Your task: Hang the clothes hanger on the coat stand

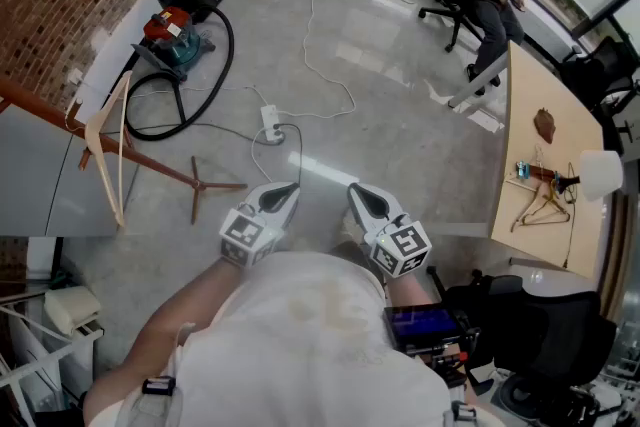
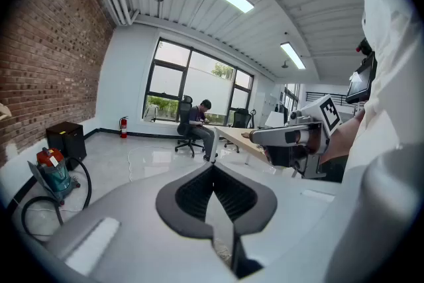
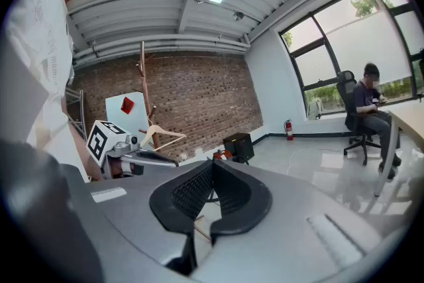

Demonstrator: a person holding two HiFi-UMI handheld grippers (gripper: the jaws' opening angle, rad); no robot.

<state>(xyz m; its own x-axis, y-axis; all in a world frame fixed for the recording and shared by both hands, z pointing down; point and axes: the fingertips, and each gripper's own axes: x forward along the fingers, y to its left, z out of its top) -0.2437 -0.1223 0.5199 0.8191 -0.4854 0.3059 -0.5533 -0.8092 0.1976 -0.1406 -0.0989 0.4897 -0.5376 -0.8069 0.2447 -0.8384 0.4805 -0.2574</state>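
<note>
**Both grippers shut and empty, one hanger on the stand**

The jaws of the left gripper (image 2: 213, 168) are pressed together, tip against tip, and nothing is between them. The right gripper (image 3: 212, 166) is the same: its jaws meet at the tips and pinch nothing. In the head view both grippers are held close in front of the person (image 1: 310, 335), side by side and near each other. They point a little downward to the floor (image 1: 400, 115). I judge this to be a resting posture, because nothing is within their reach.

The wooden hanger (image 1: 107, 153) hangs on the coat stand (image 1: 150, 167) at the left side, well apart from both grippers. It is hooked on the stand high up and its body hangs free, so for this hanger the task looks done. The right gripper view shows it too, on the stand in front of the brick wall (image 3: 199, 96).

What looks like a second hanger (image 1: 545, 205) lies on the table (image 1: 530, 115) at the right, also well apart from the grippers. Beside it are some small things that I cannot name. If more hanging is wanted, this one is probably next, and then a gripper must open first. On the floor beyond the grippers are a vacuum cleaner (image 1: 172, 35) and a white cable (image 1: 330, 105).
</note>
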